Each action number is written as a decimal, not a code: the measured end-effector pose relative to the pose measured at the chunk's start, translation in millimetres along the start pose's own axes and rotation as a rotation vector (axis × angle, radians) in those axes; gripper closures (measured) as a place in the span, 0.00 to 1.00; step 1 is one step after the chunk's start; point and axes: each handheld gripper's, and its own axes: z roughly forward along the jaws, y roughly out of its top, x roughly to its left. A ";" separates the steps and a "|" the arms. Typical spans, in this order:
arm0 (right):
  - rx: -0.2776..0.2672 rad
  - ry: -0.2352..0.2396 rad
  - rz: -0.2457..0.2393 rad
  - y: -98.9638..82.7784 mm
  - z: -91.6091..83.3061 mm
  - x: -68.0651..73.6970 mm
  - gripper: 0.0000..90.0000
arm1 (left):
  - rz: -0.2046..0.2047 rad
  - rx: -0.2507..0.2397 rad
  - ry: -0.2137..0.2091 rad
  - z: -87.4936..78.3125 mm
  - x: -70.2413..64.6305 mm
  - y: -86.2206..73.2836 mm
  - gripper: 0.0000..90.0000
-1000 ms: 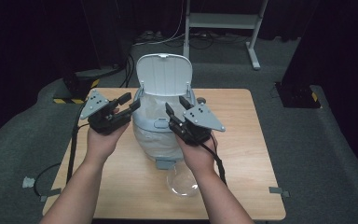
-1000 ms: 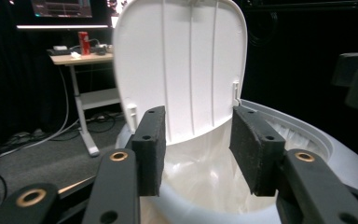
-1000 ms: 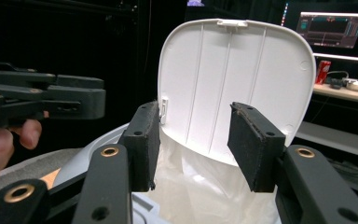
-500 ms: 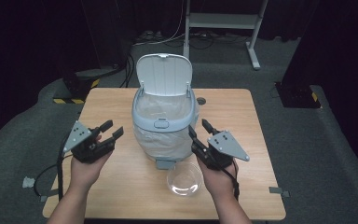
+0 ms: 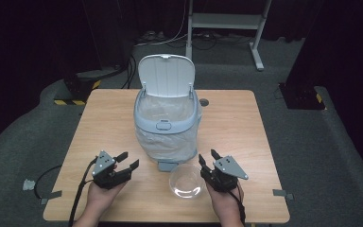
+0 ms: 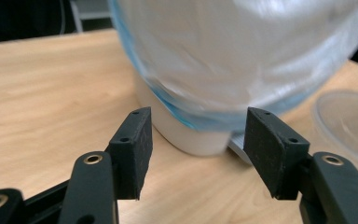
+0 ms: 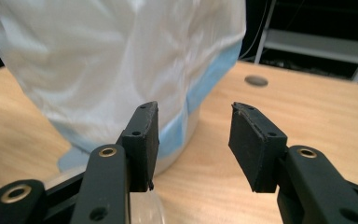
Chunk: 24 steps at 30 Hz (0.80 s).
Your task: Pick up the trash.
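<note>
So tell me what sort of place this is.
Likely a recording studio or lab: black curtains all round, loose cables on the grey floor, and one wooden table bearing a lidded trash bin and a clear bowl.

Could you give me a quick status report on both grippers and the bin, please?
Left gripper open, empty. Right gripper open, empty. Bin lid up, bag fitted. Clear bowl beside right gripper.

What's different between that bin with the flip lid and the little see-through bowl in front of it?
The bin is tall, pale and opaque; the bowl is low, small and clear. The bin has a hinged lid standing open, while the bowl has no lid. The bin is lined with a plastic bag draped down its outside; the bowl has no lining and looks empty. Both stand upright on the wooden table, open at the top.
</note>
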 end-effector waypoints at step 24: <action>0.173 0.057 0.070 -43.1 5.1 3.7 0.52 | -0.007 0.042 -0.243 36.3 -56.4 -9.4 0.44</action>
